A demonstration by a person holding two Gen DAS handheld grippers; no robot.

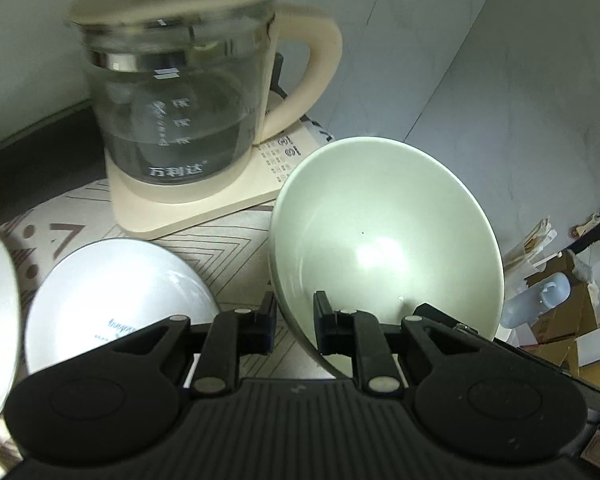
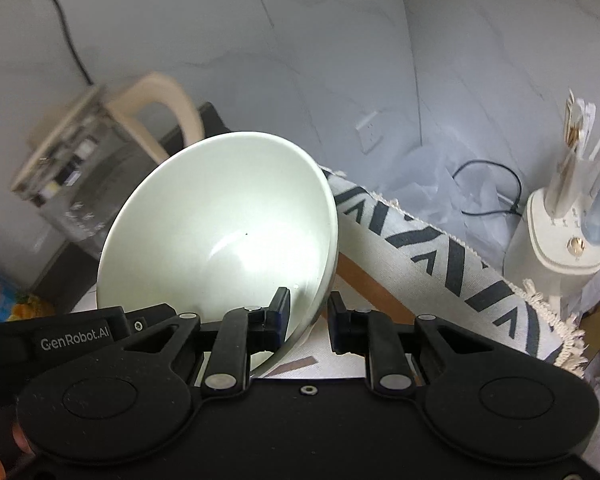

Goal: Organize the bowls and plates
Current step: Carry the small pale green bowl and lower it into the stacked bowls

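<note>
Left tongs (image 1: 294, 322) and right tongs (image 2: 308, 316) each straddle the rim of one pale green bowl (image 1: 384, 240), one finger inside and one outside the wall. On each pair a slight gap seems to remain beside the rim, so whether they are clamped on it cannot be told. The bowl is tilted steeply, its opening facing both cameras, apparently raised off the patterned cloth (image 1: 228, 248) covering the worktop. Gripping opposite sides of the rim probably steadies a smooth, heavy dish. Two white bowls (image 1: 112, 296) rest on the cloth to the left, the likely place for stacking. A glass kettle (image 1: 176, 104) on its cream base (image 1: 204, 208) stands just behind, a collision hazard.
</note>
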